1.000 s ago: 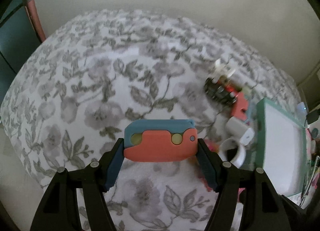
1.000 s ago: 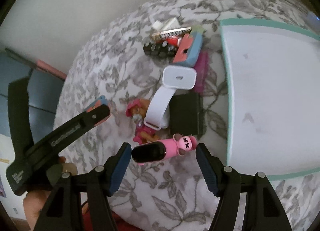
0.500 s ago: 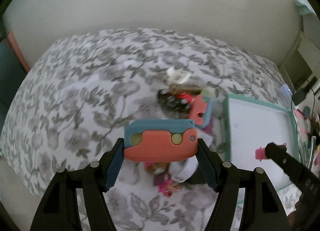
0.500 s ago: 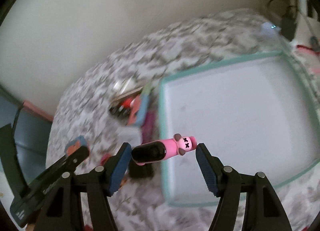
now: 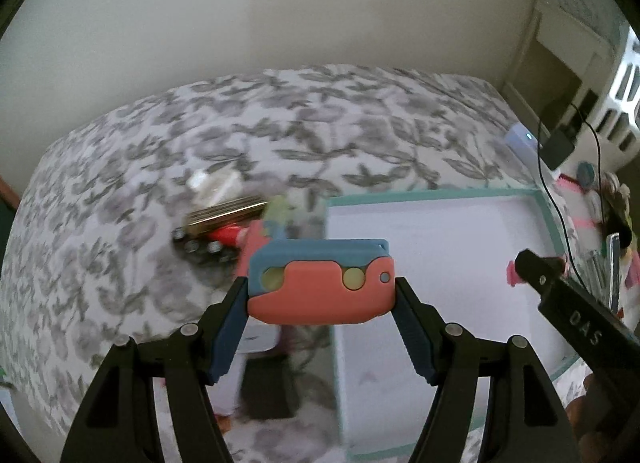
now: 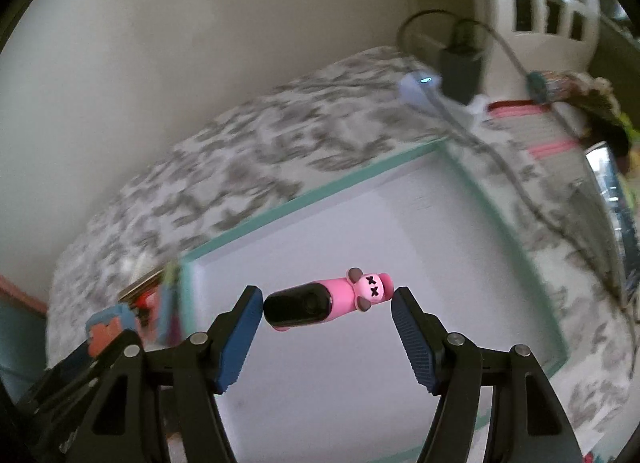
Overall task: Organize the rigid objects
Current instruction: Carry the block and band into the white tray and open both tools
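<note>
Carrying one toy apiece, both claws hang above the bed (image 5: pixel 132 151) by the teal-rimmed tray (image 5: pixel 440 195). The left claw (image 5: pixel 321 297) is clenched on a coral-and-blue folding toy (image 5: pixel 320 281), held crosswise over the tray's left edge. The right claw (image 6: pixel 327 305) grips a pink character gadget with a black end (image 6: pixel 328 299) end to end above the tray's white floor. To do this step well, I judge each claw should come low before releasing, so nothing bounces, with the two pieces set apart, leaving room for the pile of small items (image 5: pixel 224 223) waiting on the bed just left of the tray.
</note>
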`<state>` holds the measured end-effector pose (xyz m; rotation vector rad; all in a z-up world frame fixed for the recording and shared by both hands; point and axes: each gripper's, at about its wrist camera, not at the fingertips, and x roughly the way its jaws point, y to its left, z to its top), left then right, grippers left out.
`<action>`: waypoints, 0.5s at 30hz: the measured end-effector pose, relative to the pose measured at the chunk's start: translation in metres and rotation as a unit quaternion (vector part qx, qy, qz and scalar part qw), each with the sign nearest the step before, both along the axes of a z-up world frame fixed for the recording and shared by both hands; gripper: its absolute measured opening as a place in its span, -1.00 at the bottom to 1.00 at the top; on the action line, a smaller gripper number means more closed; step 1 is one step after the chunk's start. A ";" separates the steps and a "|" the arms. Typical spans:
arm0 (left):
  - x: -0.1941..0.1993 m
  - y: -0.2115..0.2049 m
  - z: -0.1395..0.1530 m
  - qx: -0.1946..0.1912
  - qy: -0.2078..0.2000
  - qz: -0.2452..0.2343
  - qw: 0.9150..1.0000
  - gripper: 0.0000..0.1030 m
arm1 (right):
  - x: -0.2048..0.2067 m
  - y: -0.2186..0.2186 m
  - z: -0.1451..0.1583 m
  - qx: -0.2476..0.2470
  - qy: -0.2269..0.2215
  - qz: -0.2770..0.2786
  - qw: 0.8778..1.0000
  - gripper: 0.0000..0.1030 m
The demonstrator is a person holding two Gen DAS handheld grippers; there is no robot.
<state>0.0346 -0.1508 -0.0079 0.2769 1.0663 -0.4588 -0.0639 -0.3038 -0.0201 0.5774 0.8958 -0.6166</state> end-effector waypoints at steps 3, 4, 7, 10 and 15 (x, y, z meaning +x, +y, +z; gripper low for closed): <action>-0.001 -0.020 -0.009 0.003 0.006 -0.014 1.000 0.39 | -0.001 -0.017 -0.004 -0.007 0.005 -0.020 1.000 0.36; 0.000 -0.026 -0.013 0.006 0.007 -0.017 1.000 0.39 | -0.002 -0.022 -0.005 -0.008 0.007 -0.026 1.000 0.36; 0.002 -0.041 -0.020 0.010 0.008 -0.023 1.000 0.39 | -0.003 -0.033 -0.011 -0.012 0.013 -0.040 0.999 0.36; 0.005 -0.055 -0.027 0.012 0.011 -0.028 0.999 0.39 | -0.004 -0.043 -0.015 -0.013 0.015 -0.051 0.999 0.36; 0.007 -0.070 -0.037 0.022 0.012 -0.034 0.999 0.40 | -0.003 -0.053 -0.024 -0.016 0.024 -0.060 0.998 0.36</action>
